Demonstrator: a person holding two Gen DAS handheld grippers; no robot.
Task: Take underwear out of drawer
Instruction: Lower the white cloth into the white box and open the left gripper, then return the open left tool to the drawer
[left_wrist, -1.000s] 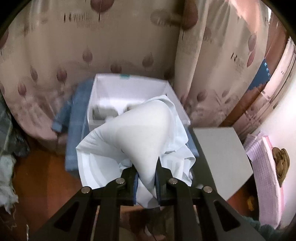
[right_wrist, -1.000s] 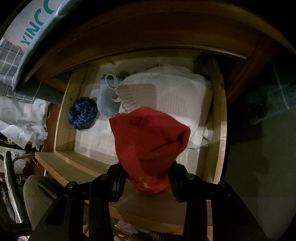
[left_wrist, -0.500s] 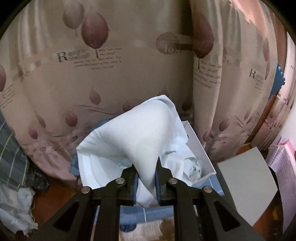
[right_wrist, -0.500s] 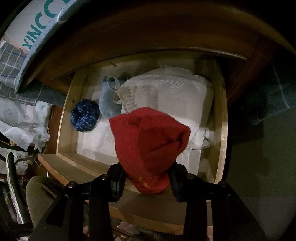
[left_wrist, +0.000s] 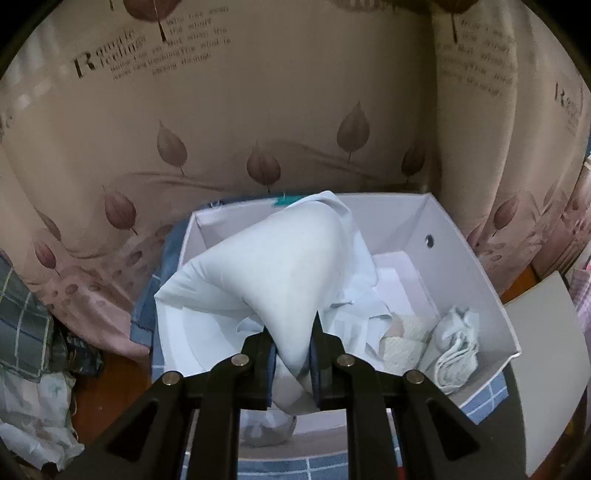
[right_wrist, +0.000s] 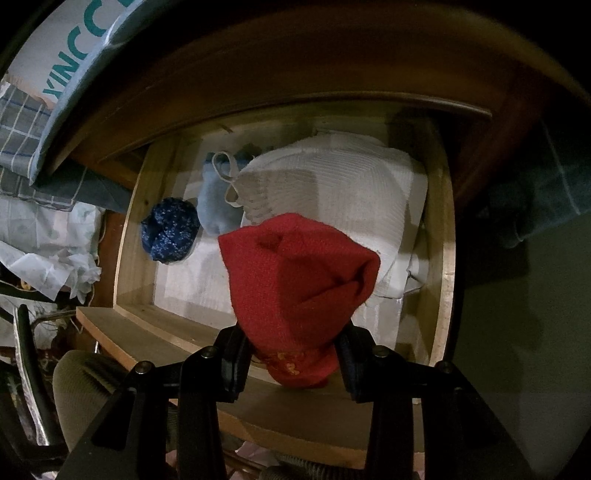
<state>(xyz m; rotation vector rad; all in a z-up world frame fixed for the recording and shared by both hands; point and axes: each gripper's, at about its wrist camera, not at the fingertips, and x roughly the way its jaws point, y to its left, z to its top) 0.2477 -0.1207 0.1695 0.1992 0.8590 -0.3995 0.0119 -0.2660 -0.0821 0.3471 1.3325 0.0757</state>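
Note:
My left gripper (left_wrist: 291, 360) is shut on a pale white-blue piece of underwear (left_wrist: 273, 280) and holds it over an open white box (left_wrist: 476, 273). Folded white items (left_wrist: 454, 343) lie in the box's right corner. My right gripper (right_wrist: 291, 363) is shut on a red knitted piece of underwear (right_wrist: 299, 280) and holds it above the front of the open wooden drawer (right_wrist: 443, 258). In the drawer lie a dark blue patterned bundle (right_wrist: 170, 230), a light blue garment (right_wrist: 216, 199) and a large folded white ribbed garment (right_wrist: 332, 188).
A leaf-print curtain (left_wrist: 258, 110) hangs behind the box. Blue cloth (left_wrist: 155, 295) lies under the box. Plaid and white fabric (left_wrist: 26, 332) sits at the left. A grey board (left_wrist: 546, 354) is at the right. The cabinet top (right_wrist: 295, 74) overhangs the drawer.
The left gripper has swung back down with the white underwear, so the white box lies right below it. The right gripper holds the red piece almost still above the drawer.

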